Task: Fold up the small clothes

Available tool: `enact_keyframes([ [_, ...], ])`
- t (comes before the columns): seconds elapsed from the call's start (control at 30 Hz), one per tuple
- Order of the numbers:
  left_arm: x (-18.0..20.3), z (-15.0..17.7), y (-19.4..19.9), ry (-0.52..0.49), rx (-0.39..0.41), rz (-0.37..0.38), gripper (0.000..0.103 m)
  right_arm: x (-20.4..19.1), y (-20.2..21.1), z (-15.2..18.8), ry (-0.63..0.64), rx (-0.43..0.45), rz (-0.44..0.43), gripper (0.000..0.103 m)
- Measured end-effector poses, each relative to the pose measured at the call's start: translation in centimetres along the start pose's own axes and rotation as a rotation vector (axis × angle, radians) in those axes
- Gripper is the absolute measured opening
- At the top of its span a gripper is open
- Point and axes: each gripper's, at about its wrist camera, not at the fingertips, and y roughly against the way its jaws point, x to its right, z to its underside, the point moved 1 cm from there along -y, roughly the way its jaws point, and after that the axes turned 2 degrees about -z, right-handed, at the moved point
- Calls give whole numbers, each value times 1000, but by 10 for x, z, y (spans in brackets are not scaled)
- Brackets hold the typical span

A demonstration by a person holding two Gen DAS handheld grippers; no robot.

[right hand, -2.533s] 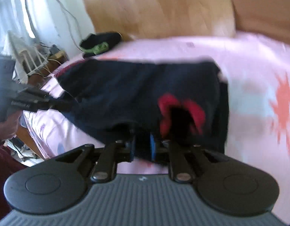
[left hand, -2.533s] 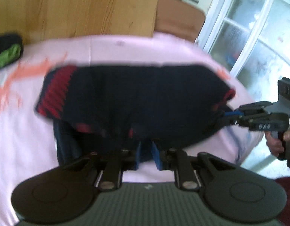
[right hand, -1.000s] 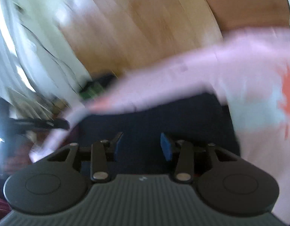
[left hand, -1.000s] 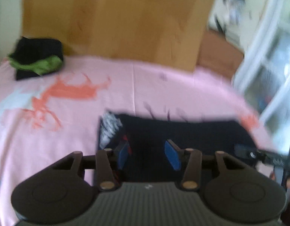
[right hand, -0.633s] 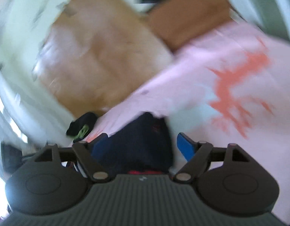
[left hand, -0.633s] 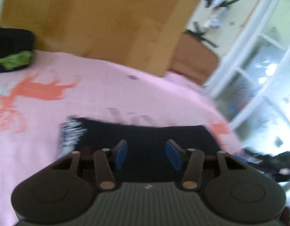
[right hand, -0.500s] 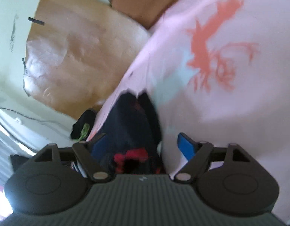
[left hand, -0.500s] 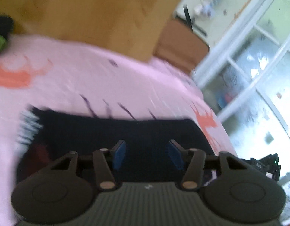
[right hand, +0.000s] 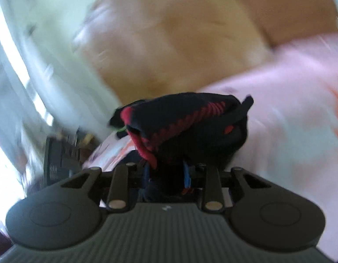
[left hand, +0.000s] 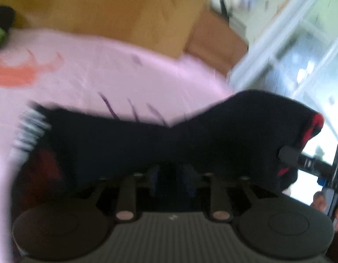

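**Asker:** Starting with the left wrist view, which step of the fold is in hand?

**Describer:** Judging by the cloth, a second fold is under way. A dark navy garment (left hand: 129, 144) with red trim lies across a pink bedsheet (left hand: 98, 74). The left gripper (left hand: 170, 178) sits low at the garment's near edge, its blue-padded fingers drawn close together with dark cloth between them, so it appears clamped on the garment. At the right, the far end of the garment is lifted off the sheet, pinched by the right gripper (left hand: 288, 156), which reaches in from the frame's right edge. The person's right hand (left hand: 320, 201) shows below it, wrapped round the handle. The picture is blurred.

**Asker:** What does the next move call for?

**Describer:** Probably carrying the raised end over the flat part and laying it down with edges matched, while the left gripper pins its side so the cloth does not slide. A black and green bundle (left hand: 1, 28) sits well apart at the sheet's far left corner.

**Asker:** And the right wrist view?

**Describer:** It is heavily blurred. The right gripper points forward and slightly up, its fingers narrowed on a bunched fold of the garment, whose red zigzag trim (right hand: 191, 118) drapes over the fingertips. The cloth hangs above the sheet here. The left gripper's body shows dimly at the left edge; its fingers cannot be made out from this side.
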Motion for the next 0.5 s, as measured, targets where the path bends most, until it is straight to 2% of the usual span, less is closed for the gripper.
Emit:
enact_keyframes([
  [0.03, -11, -2, 19, 20, 66, -3, 46, -19, -14, -4, 77, -27, -10, 30],
  [0.1, -38, -4, 63, 86, 193, -22, 51, -55, -49, -4, 225, -105, -24, 30],
  [0.17, -63, -2, 101, 155, 287, -63, 57, -85, -93, 3, 367, -198, -42, 29],
  [0.23, -79, 3, 125, 204, 344, -118, 60, -107, -139, 18, 471, -290, -76, 28],
  [0.27, -85, 6, 132, 223, 361, -137, 61, -114, -154, 29, 504, -331, -96, 24],
  [0.33, -89, 11, 134, 243, 361, -153, 63, -118, -194, 46, 522, -402, -117, 24],
  [0.4, -85, 15, 125, 224, 333, -161, 64, -118, -207, 48, 501, -363, -171, 26],
  [0.43, -81, 15, 118, 204, 320, -165, 70, -118, -209, 45, 478, -360, -175, 27],
  [0.47, -77, 15, 111, 185, 309, -168, 79, -116, -210, 42, 456, -359, -181, 32],
  [0.5, -72, 12, 101, 162, 295, -169, 84, -113, -209, 41, 446, -356, -193, 34],
])
